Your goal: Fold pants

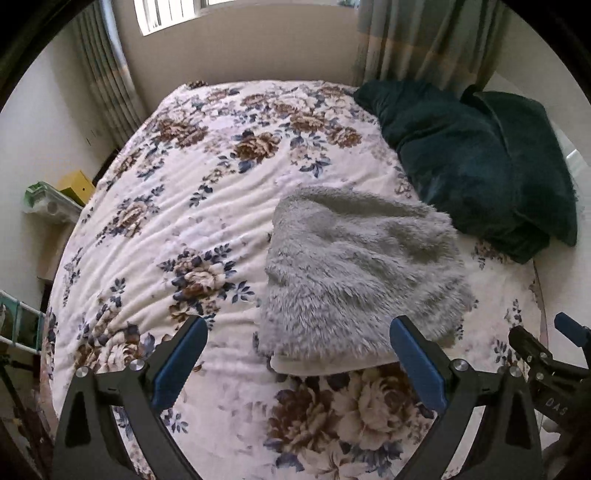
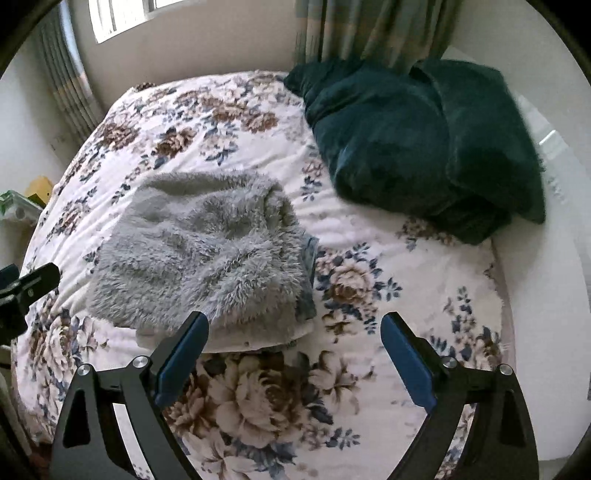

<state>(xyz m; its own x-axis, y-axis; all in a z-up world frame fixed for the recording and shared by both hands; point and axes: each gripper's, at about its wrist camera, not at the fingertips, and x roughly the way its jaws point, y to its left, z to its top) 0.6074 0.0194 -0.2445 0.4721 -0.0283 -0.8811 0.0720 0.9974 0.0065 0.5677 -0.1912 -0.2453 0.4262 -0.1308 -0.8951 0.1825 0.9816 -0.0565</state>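
Observation:
The fluffy grey pants (image 1: 354,269) lie folded into a compact bundle on the flowered bedspread (image 1: 177,206). A white inner layer shows along the bundle's near edge. In the left wrist view my left gripper (image 1: 299,328) hangs open above the near edge of the bundle, with nothing between its blue pads. From the right wrist the same pants (image 2: 199,254) appear left of centre. My right gripper (image 2: 293,325) is open too, above the bundle's near right corner and the bedspread (image 2: 388,236), holding nothing. Each gripper shows at the edge of the other's view.
A dark green blanket and pillow (image 1: 480,162) are heaped at the bed's far right. Curtains (image 1: 424,40) and a window (image 1: 170,13) stand behind the bed. A yellow box (image 1: 75,186) and a shelf sit left of the bed. White surface (image 2: 546,295) borders the right side.

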